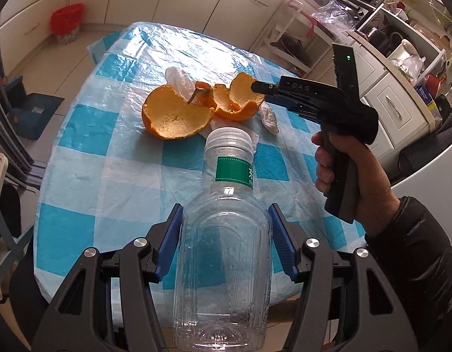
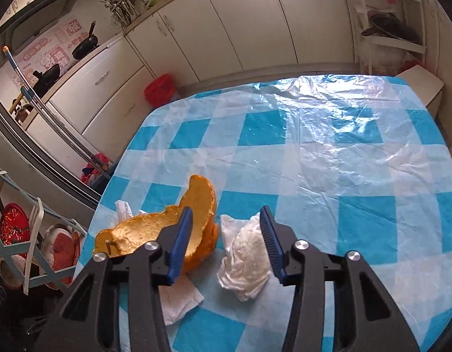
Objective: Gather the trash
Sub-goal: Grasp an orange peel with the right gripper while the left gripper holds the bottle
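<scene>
My left gripper is shut on a clear plastic bottle with a green label and a silver cap; its blue pads press on both sides. Beyond the bottle, orange peel halves lie on the blue-and-white checked tablecloth. My right gripper, held by a hand, reaches the peel from the right. In the right wrist view that gripper is open. A crumpled white tissue lies between its fingers, and the orange peel sits at its left finger.
A flat white paper napkin lies under the peel near the table's edge. A red bin stands on the floor by the white cabinets. Shelves with kitchenware are at the right. The far tablecloth carries only plastic sheeting.
</scene>
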The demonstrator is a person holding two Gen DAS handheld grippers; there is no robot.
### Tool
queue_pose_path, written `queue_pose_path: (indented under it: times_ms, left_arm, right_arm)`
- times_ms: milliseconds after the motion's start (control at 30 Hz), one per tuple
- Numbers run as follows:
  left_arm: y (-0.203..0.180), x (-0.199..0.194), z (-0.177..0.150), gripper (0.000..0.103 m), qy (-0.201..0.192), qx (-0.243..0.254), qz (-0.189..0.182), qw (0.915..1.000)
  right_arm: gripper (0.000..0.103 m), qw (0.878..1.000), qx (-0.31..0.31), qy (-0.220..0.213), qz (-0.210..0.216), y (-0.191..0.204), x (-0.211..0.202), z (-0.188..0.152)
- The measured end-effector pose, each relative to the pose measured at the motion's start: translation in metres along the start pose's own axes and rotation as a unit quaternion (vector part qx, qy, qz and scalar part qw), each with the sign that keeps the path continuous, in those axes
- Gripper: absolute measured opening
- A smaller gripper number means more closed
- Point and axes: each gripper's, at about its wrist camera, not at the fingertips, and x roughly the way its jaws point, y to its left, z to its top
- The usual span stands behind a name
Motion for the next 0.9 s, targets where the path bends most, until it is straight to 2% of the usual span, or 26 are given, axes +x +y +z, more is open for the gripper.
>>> queue_pose_path:
  times_ms: [33,67,100,200,433,567,700,900]
  left_arm:
    - [0.002,0.000,0.000,0.056,0.000,-0.001,-0.003,1.0000]
    - [0.002,0.000,0.000,0.056,-0.001,-0.001,-0.005,1.0000]
    - [0.003,0.001,0.000,0.056,-0.001,-0.001,-0.007,1.0000]
    - [0.006,0.003,0.000,0.056,0.000,-0.005,-0.013,0.9999]
    - [0.006,0.003,-0.001,0.056,0.000,-0.008,-0.013,0.9999]
    - [0.000,-0.007,0.001,0.056,-0.011,-0.002,-0.015,0.9998]
    - [-0.011,-0.017,0.001,0.056,-0.023,0.009,-0.018,0.9995]
    - [-0.044,-0.028,-0.004,0.056,-0.031,0.040,-0.022,0.9985]
  right_arm:
    - [0.031,1.000,0.000,0.004,0.004,0.001,0.003,0.001]
    - [0.017,1.000,-0.001,0.006,0.007,0.001,0.004,0.001]
    - [0.011,1.000,-0.003,0.004,0.009,0.002,0.003,0.002]
    - [0.006,1.000,0.004,-0.019,0.024,0.004,-0.007,0.003]
    - [0.005,0.995,0.046,-0.064,0.062,-0.002,-0.036,0.011]
    - [0.005,0.992,0.053,-0.091,0.076,-0.004,-0.068,0.004]
    - [0.005,0.990,0.049,-0.111,0.070,-0.012,-0.111,-0.026]
    - [0.005,0.991,0.041,-0.128,0.022,-0.039,-0.175,-0.088]
